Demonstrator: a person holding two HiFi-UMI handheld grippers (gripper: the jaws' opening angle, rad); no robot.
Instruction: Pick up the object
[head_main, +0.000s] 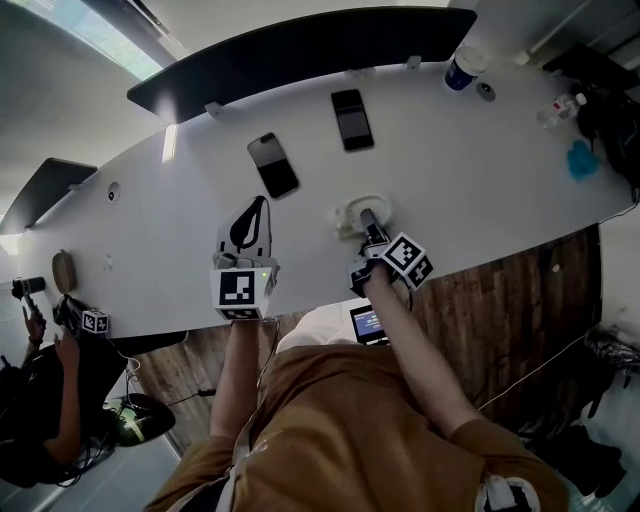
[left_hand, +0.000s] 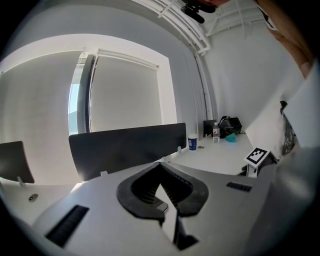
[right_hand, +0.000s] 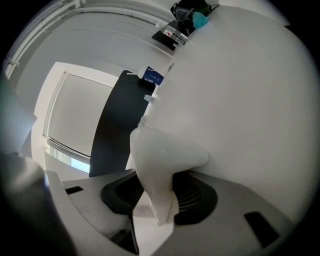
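Long white table (head_main: 450, 180) fills the room's middle, with a dark divider wall (head_main: 300, 55) along its far edge.

The right gripper (head_main: 368, 216) (right_hand: 159, 197) is closed on a white object (head_main: 346, 212) (right_hand: 160, 160). The dark pads hug its thin end from both sides. The white object is smooth and round at the top, and it rests on the table near the front edge.

The left gripper (head_main: 255, 215) (left_hand: 161, 167) is just beside it, to the left. Its two jaws are pressed together at the tips, and nothing is between them.

A bit farther back lie two black phones. One phone (head_main: 273, 165) is tilted and sits past the left gripper. The other phone (head_main: 352, 119) lies closer to the divider wall.

Far off at the right end stand a blue and white cup (head_main: 462, 70) and a small clear bottle (head_main: 562, 108). Near them are a teal thing (head_main: 583, 160) and a black bag (head_main: 610, 125).

At the left end, another person (head_main: 40, 400) sits by the table.
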